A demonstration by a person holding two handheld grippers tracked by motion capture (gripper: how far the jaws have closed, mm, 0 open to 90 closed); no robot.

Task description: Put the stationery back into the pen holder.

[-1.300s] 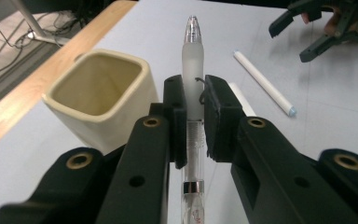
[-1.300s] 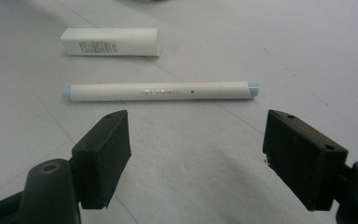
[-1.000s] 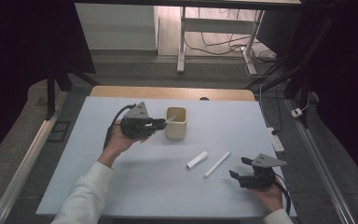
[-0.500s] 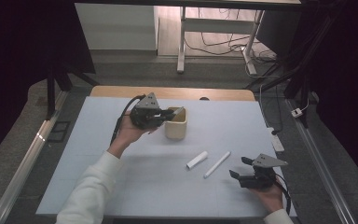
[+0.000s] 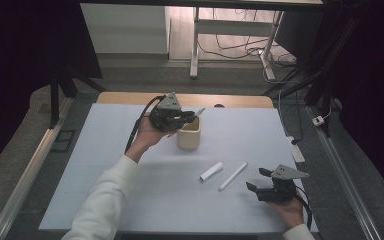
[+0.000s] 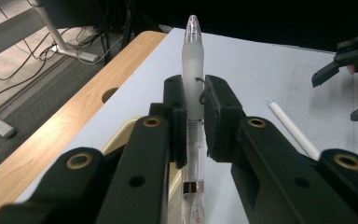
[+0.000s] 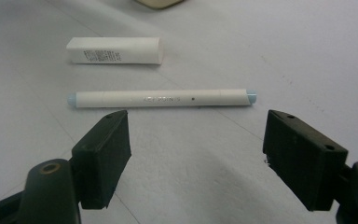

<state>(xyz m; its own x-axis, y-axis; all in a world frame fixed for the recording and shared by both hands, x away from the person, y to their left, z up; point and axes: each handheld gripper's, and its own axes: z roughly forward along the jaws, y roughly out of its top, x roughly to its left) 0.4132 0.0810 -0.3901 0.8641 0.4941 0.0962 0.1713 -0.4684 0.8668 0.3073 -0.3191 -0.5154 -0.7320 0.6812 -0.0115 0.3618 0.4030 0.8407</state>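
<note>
At the left of the high view, the left gripper (image 5: pixel 187 117) is held above the pale blue table mat (image 5: pixel 105 165), its jaws pinching a frosted clear pen (image 6: pixel 192 70) — in the left gripper view the two black pads press on the barrel from both sides, the capped tip pointing out past them. In the high view the pen's tip (image 5: pixel 199 111) sticks out over the rim of a cream cup (image 5: pixel 188 135), which stands upright on the mat just beside the gripper. Further right, a short white tube (image 5: pixel 211 171) and a long white marker (image 5: pixel 233 175) lie side by side on the mat, near each other but apart. At the far right the right gripper (image 5: pixel 259 180) rests low near the mat's front edge — its jaws spread wide with nothing between them, the marker (image 7: pixel 162 98) lying just ahead of them.
</note>
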